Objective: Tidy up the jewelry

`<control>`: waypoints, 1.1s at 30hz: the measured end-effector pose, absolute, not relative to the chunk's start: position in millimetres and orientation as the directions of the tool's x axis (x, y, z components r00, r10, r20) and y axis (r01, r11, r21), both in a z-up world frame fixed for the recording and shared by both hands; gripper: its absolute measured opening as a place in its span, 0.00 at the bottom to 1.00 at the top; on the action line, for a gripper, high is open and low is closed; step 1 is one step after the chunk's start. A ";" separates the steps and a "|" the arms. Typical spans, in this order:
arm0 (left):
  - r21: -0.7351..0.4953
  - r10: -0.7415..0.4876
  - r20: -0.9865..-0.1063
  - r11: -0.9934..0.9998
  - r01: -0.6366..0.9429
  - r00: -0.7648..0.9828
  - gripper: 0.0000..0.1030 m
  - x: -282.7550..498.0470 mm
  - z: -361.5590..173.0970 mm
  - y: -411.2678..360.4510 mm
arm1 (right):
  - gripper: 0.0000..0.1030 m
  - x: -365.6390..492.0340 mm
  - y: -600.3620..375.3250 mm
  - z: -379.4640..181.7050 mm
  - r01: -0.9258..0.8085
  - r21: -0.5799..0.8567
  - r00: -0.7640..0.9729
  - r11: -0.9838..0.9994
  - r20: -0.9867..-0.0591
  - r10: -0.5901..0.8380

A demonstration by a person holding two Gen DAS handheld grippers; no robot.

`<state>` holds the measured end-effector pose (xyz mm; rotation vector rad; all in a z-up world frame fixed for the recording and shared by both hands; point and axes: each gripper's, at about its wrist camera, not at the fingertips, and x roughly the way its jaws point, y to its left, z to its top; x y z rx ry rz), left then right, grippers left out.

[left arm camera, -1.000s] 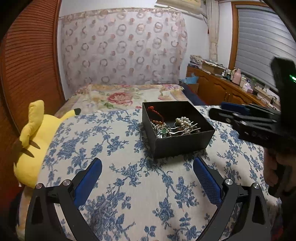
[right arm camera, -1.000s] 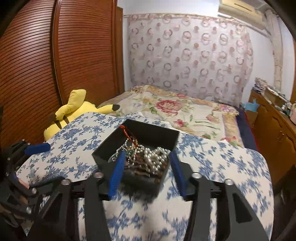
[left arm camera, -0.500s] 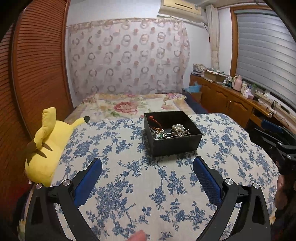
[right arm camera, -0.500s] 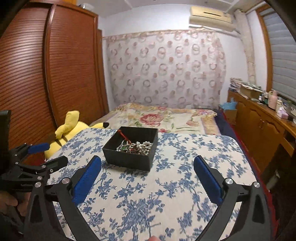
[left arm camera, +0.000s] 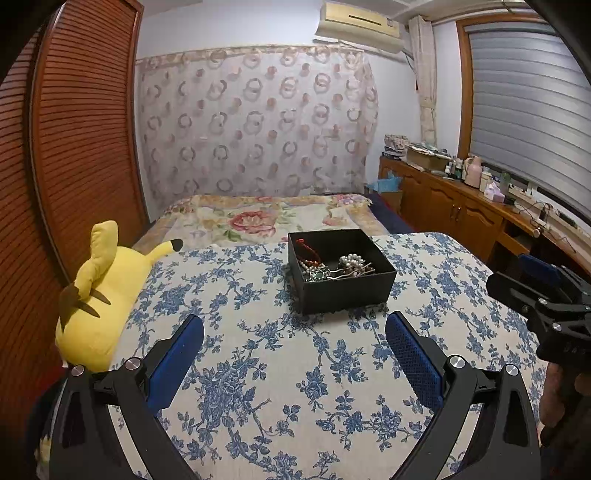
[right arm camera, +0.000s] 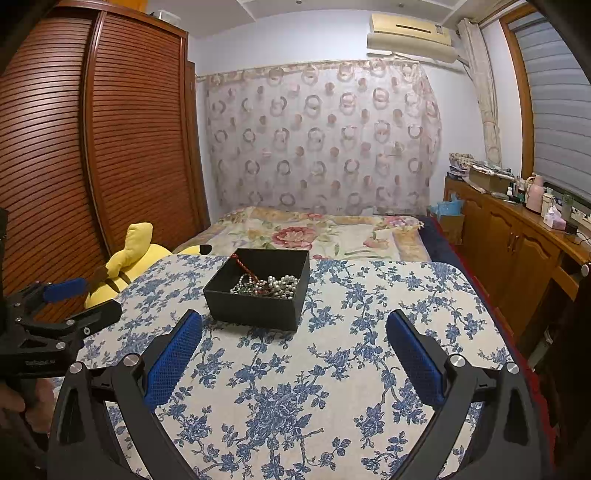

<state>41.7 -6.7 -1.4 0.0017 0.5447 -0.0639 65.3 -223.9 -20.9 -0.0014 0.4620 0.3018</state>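
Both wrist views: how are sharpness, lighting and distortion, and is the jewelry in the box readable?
Left wrist view: sharp, evenly room-lit, no glare; fisheye bows the wardrobe; black box shows pearls and a red cord, finer pieces tangled. Right wrist view: equally sharp, dark vignette at the corners, wardrobe curved; box contents smaller, pearls recognisable only.

My bedroom — slatted wood wardrobe (right arm camera: 110, 147) left, ring-print curtain (right arm camera: 321, 136) on back wall, AC unit (right arm camera: 410, 33) above, wooden cabinets (right arm camera: 517, 251) right — blind (left arm camera: 524, 107) down.

both wrist views toward shared black box (left arm camera: 341, 275)
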 end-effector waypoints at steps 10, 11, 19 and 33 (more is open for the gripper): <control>-0.017 -0.055 -0.514 0.998 0.053 0.856 0.92 38.8 0.7 -5.3 | 0.98 66.9 -221.7 -25.1 -0.276 0.061 0.850 0.959 -0.451 0.273; -0.017 -0.055 -0.514 0.998 0.053 0.856 0.92 39.0 0.5 -5.2 | 0.98 67.0 -221.8 -25.4 -0.274 0.060 0.850 0.960 -0.451 0.271; -0.019 -0.058 -0.506 0.998 0.056 0.860 0.92 35.8 3.8 -7.1 | 0.98 67.2 -222.6 -25.9 -0.269 0.059 0.852 0.961 -0.452 0.266; -0.020 -0.053 -0.481 0.999 0.050 0.875 0.92 31.5 10.1 -10.8 | 0.98 68.9 -227.1 -28.6 -0.254 0.070 0.855 0.965 -0.450 0.258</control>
